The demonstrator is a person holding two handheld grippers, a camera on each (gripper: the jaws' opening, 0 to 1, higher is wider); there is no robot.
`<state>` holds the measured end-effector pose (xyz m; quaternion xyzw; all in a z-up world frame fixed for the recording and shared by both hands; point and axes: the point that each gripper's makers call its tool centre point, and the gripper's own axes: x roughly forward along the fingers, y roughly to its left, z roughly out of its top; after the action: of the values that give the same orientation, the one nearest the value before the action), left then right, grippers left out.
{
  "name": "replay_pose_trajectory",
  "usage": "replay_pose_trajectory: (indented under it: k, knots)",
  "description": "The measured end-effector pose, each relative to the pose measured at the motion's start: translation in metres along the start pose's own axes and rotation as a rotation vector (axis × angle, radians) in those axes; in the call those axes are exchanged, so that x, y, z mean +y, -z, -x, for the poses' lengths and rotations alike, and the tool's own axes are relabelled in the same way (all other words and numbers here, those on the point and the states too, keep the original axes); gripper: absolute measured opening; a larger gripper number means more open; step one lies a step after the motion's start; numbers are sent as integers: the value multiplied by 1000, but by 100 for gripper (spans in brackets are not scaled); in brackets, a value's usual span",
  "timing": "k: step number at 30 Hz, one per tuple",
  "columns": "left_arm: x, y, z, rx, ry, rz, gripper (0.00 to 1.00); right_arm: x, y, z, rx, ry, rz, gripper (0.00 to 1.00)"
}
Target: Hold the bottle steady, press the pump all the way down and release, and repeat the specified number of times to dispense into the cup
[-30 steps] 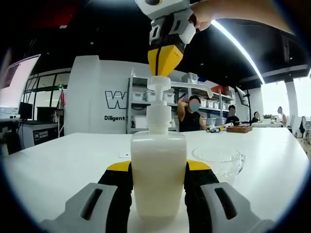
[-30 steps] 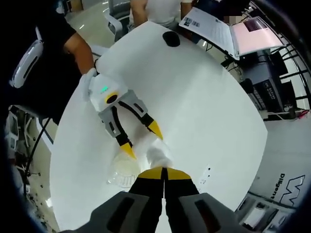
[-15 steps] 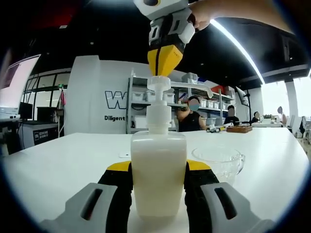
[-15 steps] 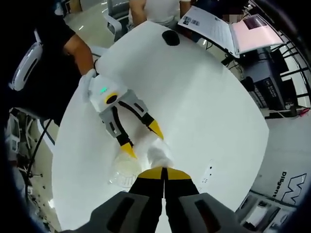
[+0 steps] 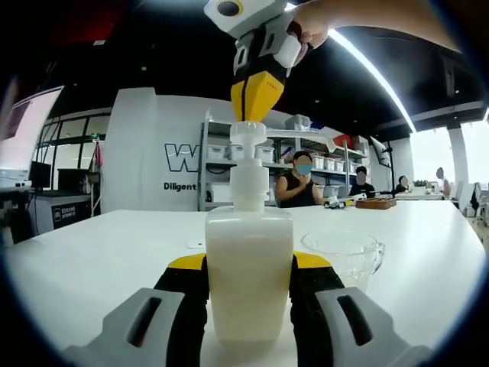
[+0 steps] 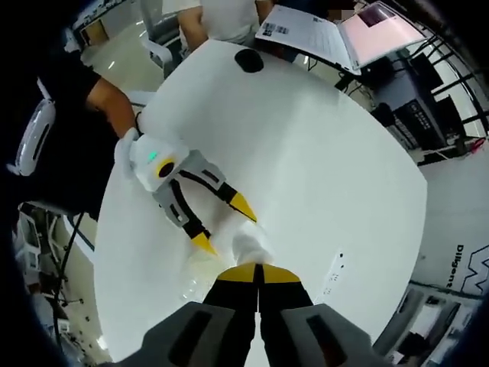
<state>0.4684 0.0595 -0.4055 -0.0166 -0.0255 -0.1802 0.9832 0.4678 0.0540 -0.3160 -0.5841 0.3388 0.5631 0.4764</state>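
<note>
A white pump bottle full of cream-coloured liquid stands upright on the white table. My left gripper is shut on the bottle, one yellow-tipped jaw on each side of its body. The pump head is up, with its nozzle pointing right over a clear glass cup. My right gripper comes down from above, shut, its yellow tips resting on the pump top. Looking down in the right gripper view, my right gripper sits over the white pump head, with the left gripper beyond it.
Several people sit at a far table before shelves. In the right gripper view a laptop and a black object lie at the table's far end. A person's hand holds the left gripper at the table edge.
The right gripper has tilted and shifted slightly above the pump, so its view takes in more of the table. Bottle, pump head and left gripper have not moved.
</note>
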Motion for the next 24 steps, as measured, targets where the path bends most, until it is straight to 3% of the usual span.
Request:
replay_pose_trajectory:
  k: [6,8,24]
  knots:
    - [0,0,0,0,0,-1,39,0,1,0,32,-4,12,0]
    - [-1,0,0,0,1,-1,39,1,1,0,37,-6,59,0]
    - [0,0,0,-2,-6,-2,39,0,2,-1,-5,-8,73,0]
